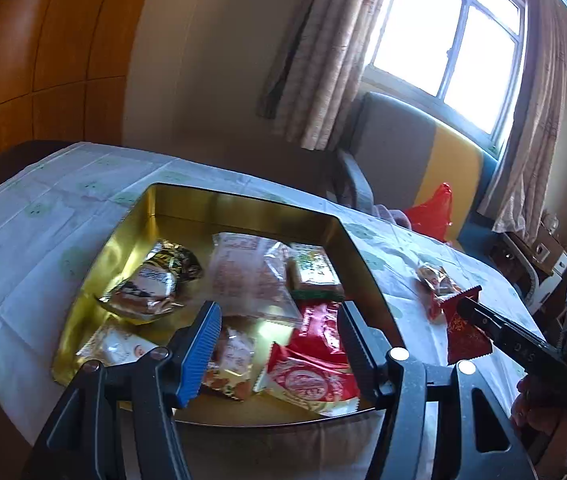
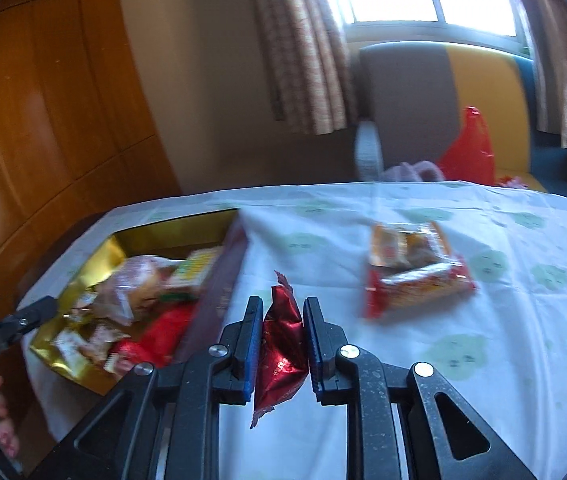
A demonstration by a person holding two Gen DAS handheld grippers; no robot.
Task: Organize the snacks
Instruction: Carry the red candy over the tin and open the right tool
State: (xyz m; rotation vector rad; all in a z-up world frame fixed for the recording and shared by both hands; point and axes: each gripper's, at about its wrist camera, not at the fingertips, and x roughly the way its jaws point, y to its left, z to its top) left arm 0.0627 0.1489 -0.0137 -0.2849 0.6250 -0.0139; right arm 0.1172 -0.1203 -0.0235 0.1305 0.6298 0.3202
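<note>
Between right gripper fingers: red foil packet, print unreadable.

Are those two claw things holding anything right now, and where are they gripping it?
The right gripper pinches a small red foil packet across its middle, flat sides between the pads. The left gripper is open over the gold tin, holding nothing.

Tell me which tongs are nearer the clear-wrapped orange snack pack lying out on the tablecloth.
Right. The right tongs, shut on a red foil packet, hang just short of the pack; the left tongs are open over the gold tin.
</note>
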